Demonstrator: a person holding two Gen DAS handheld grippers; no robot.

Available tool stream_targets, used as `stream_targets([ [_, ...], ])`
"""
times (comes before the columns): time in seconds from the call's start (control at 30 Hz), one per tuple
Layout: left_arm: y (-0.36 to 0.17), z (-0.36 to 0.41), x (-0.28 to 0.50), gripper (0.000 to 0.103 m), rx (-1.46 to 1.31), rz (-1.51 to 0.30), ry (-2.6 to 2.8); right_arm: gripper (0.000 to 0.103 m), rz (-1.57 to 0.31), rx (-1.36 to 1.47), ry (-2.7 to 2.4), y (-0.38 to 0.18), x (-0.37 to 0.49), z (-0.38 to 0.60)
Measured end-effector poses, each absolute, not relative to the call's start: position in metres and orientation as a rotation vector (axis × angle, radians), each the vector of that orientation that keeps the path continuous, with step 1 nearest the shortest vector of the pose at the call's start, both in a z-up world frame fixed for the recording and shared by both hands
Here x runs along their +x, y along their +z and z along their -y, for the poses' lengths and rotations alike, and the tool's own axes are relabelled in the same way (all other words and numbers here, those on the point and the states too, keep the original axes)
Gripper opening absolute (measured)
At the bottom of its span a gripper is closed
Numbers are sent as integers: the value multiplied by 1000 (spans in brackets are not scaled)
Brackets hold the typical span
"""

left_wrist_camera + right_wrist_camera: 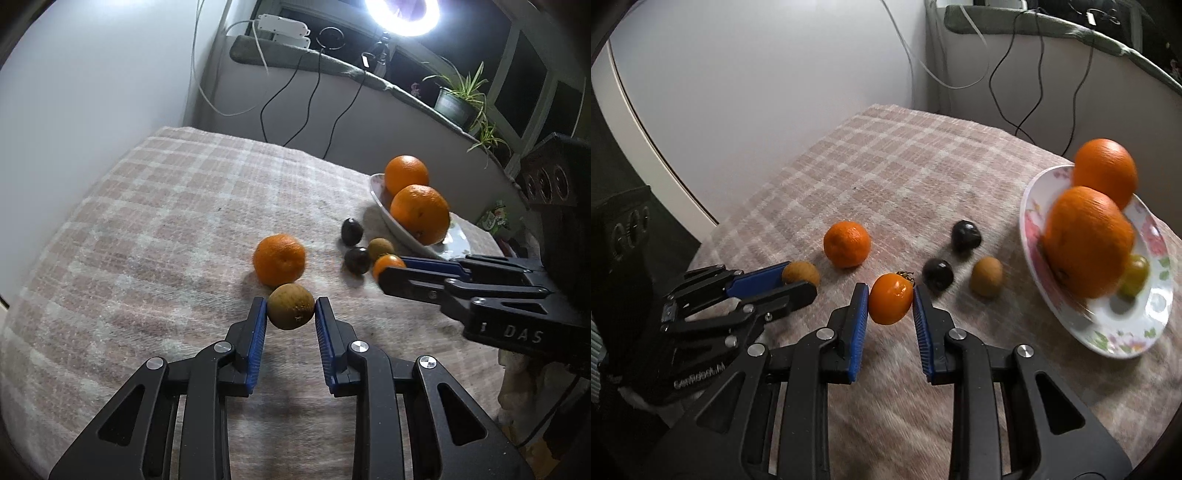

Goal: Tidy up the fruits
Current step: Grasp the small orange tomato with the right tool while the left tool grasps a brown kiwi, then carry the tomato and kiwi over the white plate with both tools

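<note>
- While both grippers point down over the plaid blanket (155, 206) that covers the counter, the left gripper (291, 314) has its jaws clamped on a brownish-green round fruit (291, 306), one blue pad pressed against each side.
- That fruit sits just in front of a loose mandarin (279, 260), which rests on the blanket close behind it; whether the two touch cannot be told.
- Seen from the right wrist view, the right gripper (891, 304) has its jaws clamped on a small orange tomato (891, 299) with a dry stem on top.
- Whether either held fruit is clear of the blanket cannot be told.
- Just beyond the tomato lie two dark plum-like fruits (937, 274), one behind the other, and a second brownish fruit (987, 277) beside them, all on the blanket between the tomato and the plate.
- On the far right stands a white flowered plate (1034, 206), carrying two large oranges (1087, 242) one behind the other, with a small yellow-green fruit (1136, 275) tucked beside the nearer orange.
- The plate and its oranges look blurred in the right wrist view.
- Behind the counter runs a ledge with cables, a white power strip (284, 27), a ring light (402, 16) and a potted plant (456, 99).
</note>
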State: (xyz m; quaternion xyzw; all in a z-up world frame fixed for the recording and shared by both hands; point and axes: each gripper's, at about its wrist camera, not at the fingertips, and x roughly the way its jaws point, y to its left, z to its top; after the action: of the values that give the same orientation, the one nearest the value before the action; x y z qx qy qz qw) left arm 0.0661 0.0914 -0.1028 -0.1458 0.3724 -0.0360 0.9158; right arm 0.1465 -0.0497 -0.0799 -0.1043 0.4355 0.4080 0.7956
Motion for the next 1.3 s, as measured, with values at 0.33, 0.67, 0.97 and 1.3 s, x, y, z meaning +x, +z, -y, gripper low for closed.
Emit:
stream_targets([
  [0.33, -90, -57, 77, 25, -274, -750, -145, 26, -914, -91, 815, -65, 157, 125],
  [0.67, -82, -16, 96, 25, -238, -744, -220, 26, -877, -29, 717, -54, 179, 181],
  [0.97, -75, 29, 117, 25, -189, -735, -280, 26, -862, -10, 651, -55, 201, 206],
  [1.3, -73, 81, 149, 25, -114, -746, -328, 26, -875, 9, 613, -64, 226, 221],
])
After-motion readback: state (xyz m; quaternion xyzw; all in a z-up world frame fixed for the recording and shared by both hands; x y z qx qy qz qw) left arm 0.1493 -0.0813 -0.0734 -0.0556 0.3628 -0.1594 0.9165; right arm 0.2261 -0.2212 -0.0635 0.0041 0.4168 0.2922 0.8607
